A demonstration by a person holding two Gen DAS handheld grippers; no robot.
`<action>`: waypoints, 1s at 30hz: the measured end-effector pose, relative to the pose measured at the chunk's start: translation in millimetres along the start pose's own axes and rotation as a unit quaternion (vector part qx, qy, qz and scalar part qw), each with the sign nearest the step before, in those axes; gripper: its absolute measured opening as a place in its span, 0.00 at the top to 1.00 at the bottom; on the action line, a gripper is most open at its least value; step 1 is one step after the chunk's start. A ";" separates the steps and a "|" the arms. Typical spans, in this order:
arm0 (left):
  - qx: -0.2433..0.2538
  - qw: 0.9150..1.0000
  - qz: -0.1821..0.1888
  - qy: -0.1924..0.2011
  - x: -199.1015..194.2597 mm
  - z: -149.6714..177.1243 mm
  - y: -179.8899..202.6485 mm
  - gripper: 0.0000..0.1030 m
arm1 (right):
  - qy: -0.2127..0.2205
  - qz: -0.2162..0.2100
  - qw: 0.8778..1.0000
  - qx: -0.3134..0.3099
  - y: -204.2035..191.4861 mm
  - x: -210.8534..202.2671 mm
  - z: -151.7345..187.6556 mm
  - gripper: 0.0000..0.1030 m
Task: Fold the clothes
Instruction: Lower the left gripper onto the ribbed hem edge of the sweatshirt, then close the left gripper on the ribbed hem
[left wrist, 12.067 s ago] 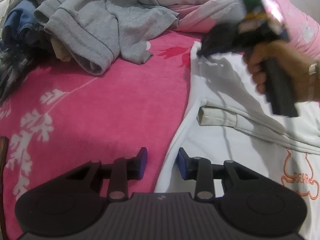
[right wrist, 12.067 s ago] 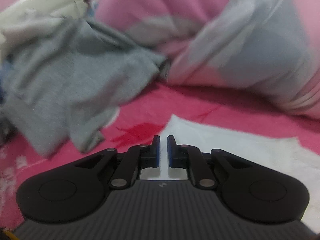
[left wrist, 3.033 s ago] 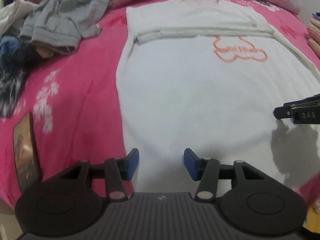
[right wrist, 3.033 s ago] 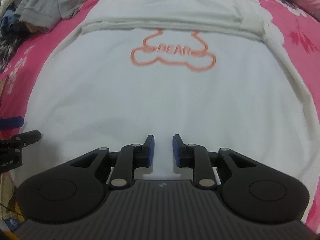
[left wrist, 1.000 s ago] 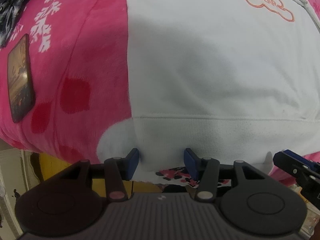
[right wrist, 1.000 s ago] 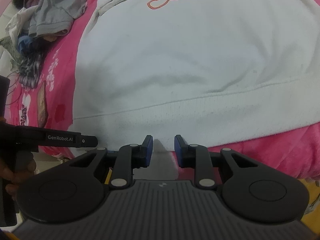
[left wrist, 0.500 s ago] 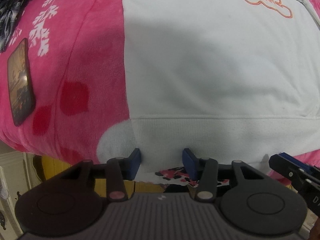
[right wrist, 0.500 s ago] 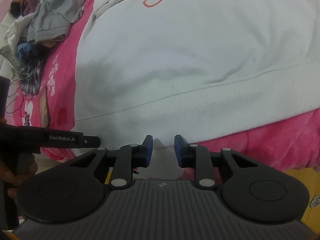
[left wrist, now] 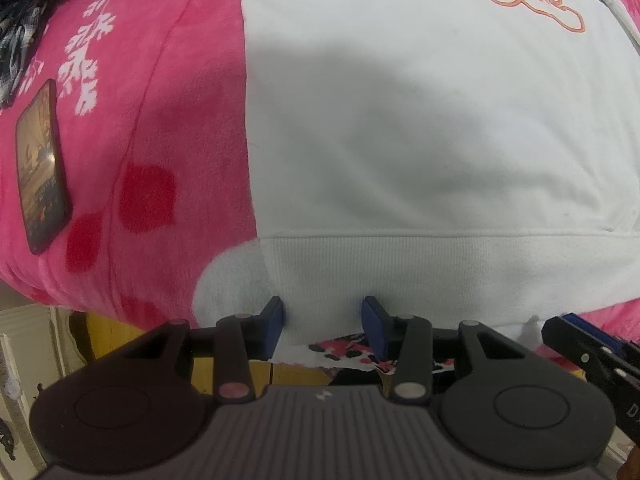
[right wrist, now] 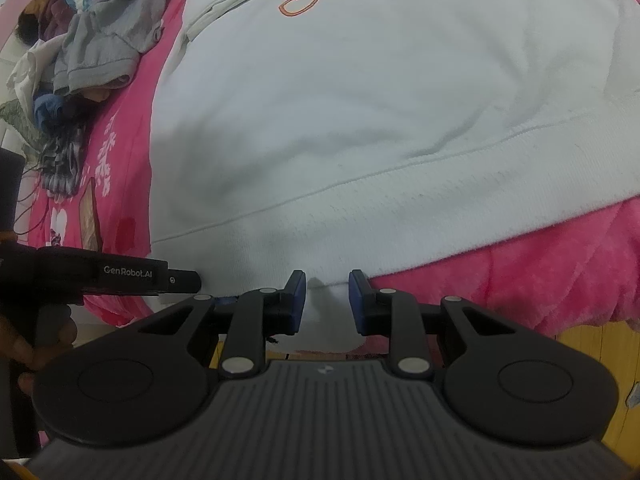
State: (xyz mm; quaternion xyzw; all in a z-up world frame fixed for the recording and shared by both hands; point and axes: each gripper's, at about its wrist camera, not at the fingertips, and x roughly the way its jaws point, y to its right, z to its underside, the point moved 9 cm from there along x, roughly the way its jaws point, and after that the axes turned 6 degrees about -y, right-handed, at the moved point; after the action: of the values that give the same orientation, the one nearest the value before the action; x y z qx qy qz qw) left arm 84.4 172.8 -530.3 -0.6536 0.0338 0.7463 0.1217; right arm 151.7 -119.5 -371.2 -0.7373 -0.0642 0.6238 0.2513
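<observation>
My left gripper point(left wrist: 322, 322) fingers just narrowing, sweatshirt point(left wrist: 420, 140) hem between, unpinched. Right gripper point(right wrist: 327, 300) narrow, hem between, grip unclear.

Lighting: indoor, even, moderately bright; source overhead/behind cameras, not in view. Colour cast: slight cool tint on white sweatshirt point(left wrist: 420, 128).
Shadows: broad soft grey patch across sweatshirt mid-section, left wrist view; similar soft shadow in right wrist view, lower left of garment. Pink blanket point(left wrist: 132, 128) darker nr that shadow.
Glare: small reflection on phone point(left wrist: 40, 168) screen.
Distortion: strong fisheye both views; bed edges bow, corners stretched.
Focus: centre fairly sharp, rib knit legible; periphery soft, clothes pile point(right wrist: 84, 52) smeared.
</observation>
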 end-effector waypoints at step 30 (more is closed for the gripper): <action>-0.024 0.997 0.065 0.027 -12.2 15.7 -17.5 0.69 | 0.005 0.001 1.000 0.003 0.3 -0.5 1.7 0.78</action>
State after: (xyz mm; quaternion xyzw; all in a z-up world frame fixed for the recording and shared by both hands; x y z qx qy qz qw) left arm 74.6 191.3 -514.2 -0.6729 0.0617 0.7350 0.0562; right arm 149.9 -119.5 -371.1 -0.7395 -0.0607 0.6209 0.2529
